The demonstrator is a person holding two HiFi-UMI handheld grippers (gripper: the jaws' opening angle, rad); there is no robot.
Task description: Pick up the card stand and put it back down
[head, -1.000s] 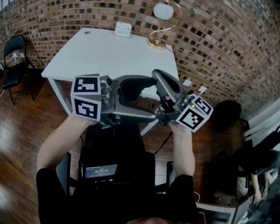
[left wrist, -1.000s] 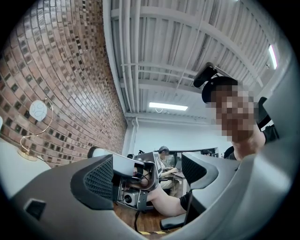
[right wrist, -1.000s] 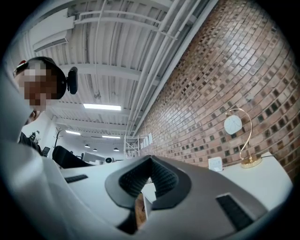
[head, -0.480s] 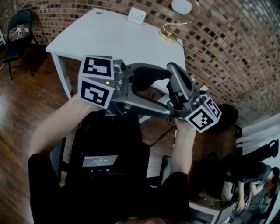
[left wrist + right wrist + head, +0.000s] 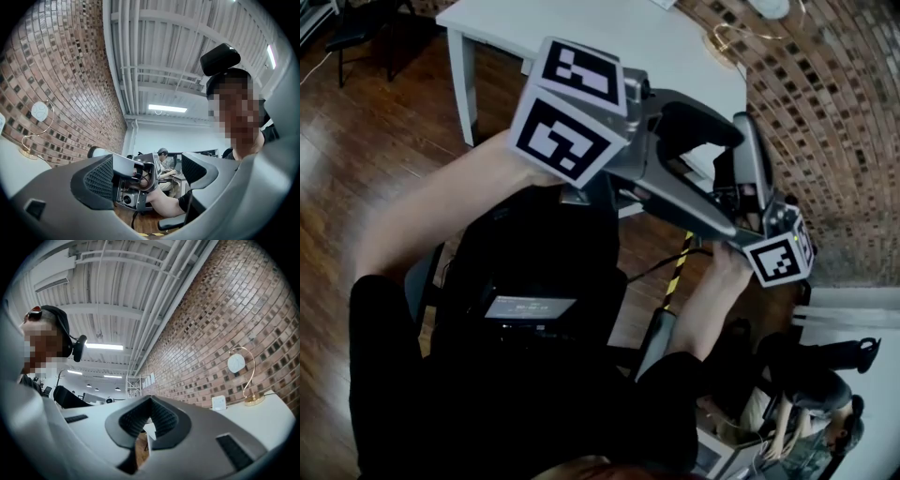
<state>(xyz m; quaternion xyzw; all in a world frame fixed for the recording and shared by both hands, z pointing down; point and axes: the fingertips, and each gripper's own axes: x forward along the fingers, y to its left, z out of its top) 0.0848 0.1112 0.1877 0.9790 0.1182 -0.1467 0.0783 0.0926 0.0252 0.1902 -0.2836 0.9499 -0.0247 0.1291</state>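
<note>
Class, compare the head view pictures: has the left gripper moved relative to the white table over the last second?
No, not noticeably. The left gripper still overlaps the white table at its near edge, as before; the view itself shifted, not the gripper.

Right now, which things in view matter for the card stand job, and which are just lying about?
Job:
- card stand, small, white, at the table's back
- table under it
- left gripper, open, empty
- right gripper, shut, holding nothing

Lying about:
- gold lamp on the table
- person at a desk far off
</note>
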